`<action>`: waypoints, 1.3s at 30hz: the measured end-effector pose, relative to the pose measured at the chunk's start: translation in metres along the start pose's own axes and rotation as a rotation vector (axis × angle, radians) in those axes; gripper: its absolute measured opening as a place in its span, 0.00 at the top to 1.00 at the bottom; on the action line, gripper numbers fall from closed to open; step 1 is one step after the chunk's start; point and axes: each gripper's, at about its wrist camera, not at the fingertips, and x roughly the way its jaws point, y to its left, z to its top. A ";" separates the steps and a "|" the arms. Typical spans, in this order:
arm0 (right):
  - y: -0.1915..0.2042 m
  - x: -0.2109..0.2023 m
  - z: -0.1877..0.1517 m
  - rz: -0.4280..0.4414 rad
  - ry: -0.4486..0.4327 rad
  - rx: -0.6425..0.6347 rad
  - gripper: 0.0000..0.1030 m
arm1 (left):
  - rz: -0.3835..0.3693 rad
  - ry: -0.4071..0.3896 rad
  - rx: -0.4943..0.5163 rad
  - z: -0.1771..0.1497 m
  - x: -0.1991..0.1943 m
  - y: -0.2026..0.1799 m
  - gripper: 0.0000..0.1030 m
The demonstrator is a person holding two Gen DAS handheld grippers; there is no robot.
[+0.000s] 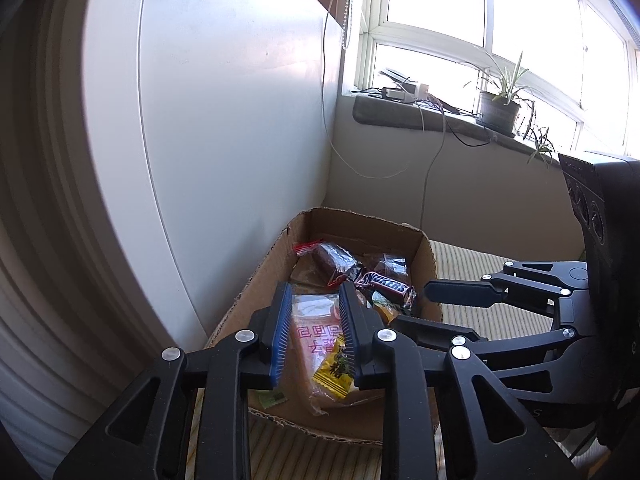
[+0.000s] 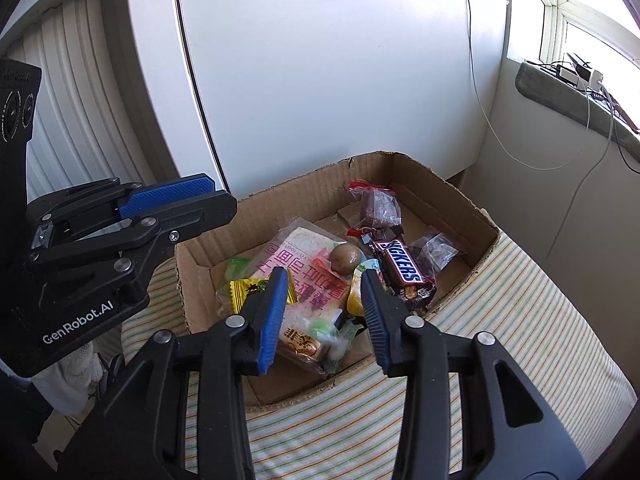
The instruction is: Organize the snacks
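A shallow cardboard box (image 2: 448,196) holds several snacks: a pink-printed bread bag (image 2: 308,264), a Snickers bar (image 2: 402,266), a yellow packet (image 2: 244,292), a brown round snack (image 2: 345,258) and dark cakes in clear wrap (image 2: 378,204). My right gripper (image 2: 324,300) is open and empty, hovering above the near part of the box. My left gripper (image 1: 314,320) is open and empty above the box's left side, over the bread bag (image 1: 316,340). The box (image 1: 430,264) and Snickers (image 1: 386,284) show in the left wrist view too. Each gripper appears in the other's view, the right gripper (image 1: 404,312) and the left gripper (image 2: 216,196).
The box rests on a striped cloth surface (image 2: 532,340). A white panel (image 2: 320,60) stands right behind the box. A windowsill (image 1: 440,116) with a potted plant (image 1: 500,108), cables and a charger lies beyond.
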 end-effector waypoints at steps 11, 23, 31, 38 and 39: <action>-0.002 -0.008 -0.007 -0.044 -0.010 -0.004 0.16 | 0.037 -0.012 -0.016 0.004 -0.005 0.001 0.30; -0.017 -0.029 -0.021 -0.088 -0.047 0.072 0.08 | 0.065 -0.009 -0.025 0.002 -0.011 -0.004 0.23; -0.014 -0.053 -0.027 -0.132 -0.094 0.080 0.08 | 0.095 -0.007 -0.022 -0.004 -0.020 -0.013 0.21; -0.013 -0.073 -0.036 -0.182 -0.125 0.106 0.08 | 0.104 -0.021 -0.029 -0.010 -0.034 -0.017 0.21; -0.013 -0.075 -0.038 -0.191 -0.128 0.109 0.08 | 0.106 -0.023 -0.029 -0.011 -0.036 -0.018 0.21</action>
